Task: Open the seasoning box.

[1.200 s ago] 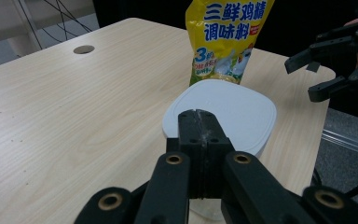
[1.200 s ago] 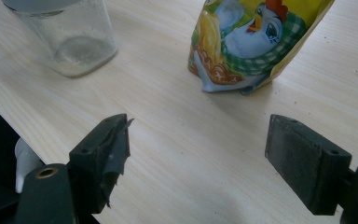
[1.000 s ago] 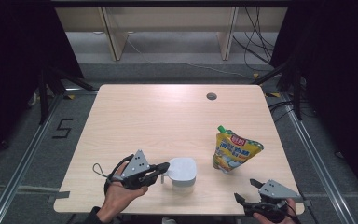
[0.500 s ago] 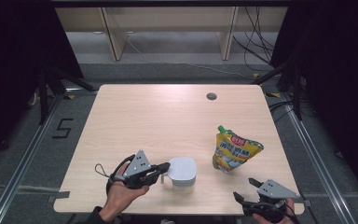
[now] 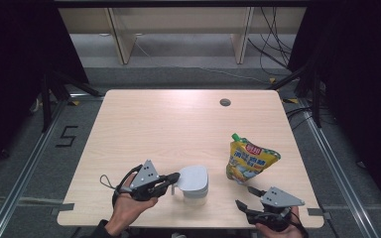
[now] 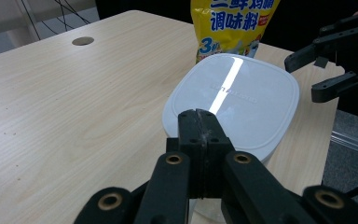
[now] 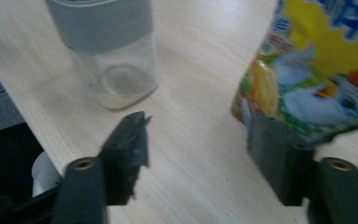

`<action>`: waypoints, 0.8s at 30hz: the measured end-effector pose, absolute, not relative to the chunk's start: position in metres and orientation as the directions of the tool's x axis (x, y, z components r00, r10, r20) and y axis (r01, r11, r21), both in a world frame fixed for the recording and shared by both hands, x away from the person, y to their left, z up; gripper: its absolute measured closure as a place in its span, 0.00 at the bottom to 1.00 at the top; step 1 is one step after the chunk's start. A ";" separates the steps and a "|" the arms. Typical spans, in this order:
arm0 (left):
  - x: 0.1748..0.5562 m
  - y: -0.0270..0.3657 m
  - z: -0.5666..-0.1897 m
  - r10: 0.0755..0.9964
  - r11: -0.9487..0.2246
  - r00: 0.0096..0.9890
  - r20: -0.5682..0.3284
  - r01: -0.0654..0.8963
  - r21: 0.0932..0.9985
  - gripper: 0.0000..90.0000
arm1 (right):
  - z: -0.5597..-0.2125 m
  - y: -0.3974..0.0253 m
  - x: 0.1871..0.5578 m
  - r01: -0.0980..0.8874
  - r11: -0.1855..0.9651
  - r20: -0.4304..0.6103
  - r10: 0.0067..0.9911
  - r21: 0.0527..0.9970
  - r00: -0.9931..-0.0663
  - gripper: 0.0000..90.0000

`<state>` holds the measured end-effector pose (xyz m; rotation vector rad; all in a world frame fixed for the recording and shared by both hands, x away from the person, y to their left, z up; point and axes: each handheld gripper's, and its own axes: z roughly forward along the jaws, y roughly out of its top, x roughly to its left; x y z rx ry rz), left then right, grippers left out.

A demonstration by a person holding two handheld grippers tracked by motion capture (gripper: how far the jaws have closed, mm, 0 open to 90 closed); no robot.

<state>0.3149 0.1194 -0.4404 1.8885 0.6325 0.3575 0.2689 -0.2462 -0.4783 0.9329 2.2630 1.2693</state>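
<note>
Jar touching closed left fingers; right gripper spread, apart.

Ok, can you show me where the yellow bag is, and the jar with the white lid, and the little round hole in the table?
yellow bag (image 5: 251, 161), high view, middle of its printed front.
jar with the white lid (image 6: 235, 100), left gripper view, flat top of the lid.
round hole (image 5: 224, 102), high view, its dark centre near the table's far edge.
</note>
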 end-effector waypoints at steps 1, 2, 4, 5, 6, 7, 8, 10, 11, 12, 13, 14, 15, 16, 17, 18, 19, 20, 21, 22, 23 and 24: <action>0.315 0.120 -0.440 0.577 -0.298 0.816 -0.042 0.258 0.919 0.99 | -0.476 -0.241 0.271 0.339 0.383 -0.023 0.691 0.859 -0.722 0.59; 0.314 0.120 -0.440 0.580 -0.300 0.814 -0.042 0.261 0.918 0.99 | -0.476 -0.241 0.271 0.339 0.383 -0.023 0.691 0.859 -0.722 0.59; 0.314 0.120 -0.440 0.579 -0.304 0.814 -0.041 0.262 0.916 0.99 | -0.472 -0.232 0.275 0.311 0.377 -0.019 0.663 0.872 -0.748 0.72; 0.314 0.120 -0.440 0.579 -0.304 0.814 -0.041 0.262 0.916 0.99 | -0.472 -0.232 0.275 0.311 0.377 -0.019 0.663 0.872 -0.748 0.72; 0.315 0.121 -0.440 0.578 -0.304 0.815 -0.041 0.261 0.916 0.99 | -0.470 -0.229 0.277 0.290 0.380 -0.030 0.649 0.878 -0.760 0.76; 0.315 0.121 -0.441 0.574 -0.300 0.818 -0.044 0.260 0.918 0.99 | -0.469 -0.225 0.278 0.284 0.370 -0.027 0.649 0.885 -0.760 0.79; 0.315 0.121 -0.440 0.577 -0.301 0.816 -0.043 0.261 0.917 0.99 | -0.468 -0.222 0.279 0.275 0.371 -0.031 0.642 0.887 -0.766 0.83; 0.315 0.121 -0.440 0.577 -0.305 0.816 -0.039 0.260 0.916 0.99 | -0.465 -0.214 0.281 0.267 0.369 -0.026 0.627 0.890 -0.779 0.87; 0.316 0.121 -0.441 0.571 -0.301 0.820 -0.043 0.257 0.918 0.99 | -0.464 -0.212 0.283 0.246 0.364 -0.036 0.620 0.898 -0.784 0.89; 0.315 0.121 -0.441 0.577 -0.292 0.815 -0.054 0.267 0.918 0.99 | -0.463 -0.209 0.284 0.243 0.353 -0.032 0.621 0.904 -0.783 0.90; 0.314 0.120 -0.442 0.581 -0.288 0.812 -0.058 0.272 0.918 0.99 | -0.461 -0.207 0.285 0.244 0.361 -0.035 0.619 0.900 -0.785 0.92; 0.315 0.121 -0.441 0.578 -0.294 0.815 -0.049 0.264 0.918 0.99 | -0.459 -0.202 0.287 0.238 0.343 -0.029 0.621 0.909 -0.783 0.94; 0.315 0.121 -0.441 0.578 -0.294 0.815 -0.049 0.264 0.918 0.99 | -0.459 -0.202 0.287 0.238 0.343 -0.029 0.621 0.909 -0.783 0.94; 0.315 0.121 -0.441 0.578 -0.294 0.814 -0.050 0.265 0.918 0.99 | -0.457 -0.201 0.289 0.222 0.351 -0.040 0.606 0.910 -0.794 0.95; 0.314 0.121 -0.442 0.581 -0.287 0.812 -0.058 0.271 0.919 0.99 | -0.455 -0.197 0.291 0.214 0.350 -0.044 0.602 0.912 -0.798 0.97; 0.314 0.121 -0.442 0.581 -0.287 0.812 -0.058 0.271 0.919 0.99 | -0.455 -0.195 0.292 0.212 0.342 -0.039 0.598 0.915 -0.800 0.97; 0.314 0.121 -0.442 0.580 -0.290 0.813 -0.053 0.267 0.919 0.99 | -0.454 -0.193 0.291 0.234 0.335 -0.017 0.603 0.913 -0.797 0.97; 0.314 0.121 -0.442 0.580 -0.289 0.813 -0.054 0.268 0.919 0.99 | -0.454 -0.191 0.292 0.235 0.341 -0.014 0.592 0.910 -0.806 0.98; 0.314 0.121 -0.442 0.581 -0.288 0.812 -0.056 0.270 0.919 0.99 | -0.454 -0.191 0.292 0.235 0.341 -0.014 0.592 0.910 -0.806 0.98; 0.315 0.121 -0.442 0.581 -0.286 0.812 -0.058 0.270 0.919 0.99 | -0.453 -0.190 0.293 0.214 0.349 -0.034 0.586 0.912 -0.810 0.98; 0.315 0.121 -0.442 0.582 -0.284 0.811 -0.059 0.271 0.920 0.99 | -0.453 -0.187 0.292 0.231 0.335 -0.011 0.588 0.913 -0.809 0.98; 0.315 0.121 -0.442 0.584 -0.284 0.810 -0.057 0.270 0.920 0.99 | -0.452 -0.186 0.294 0.216 0.341 -0.027 0.585 0.915 -0.810 0.98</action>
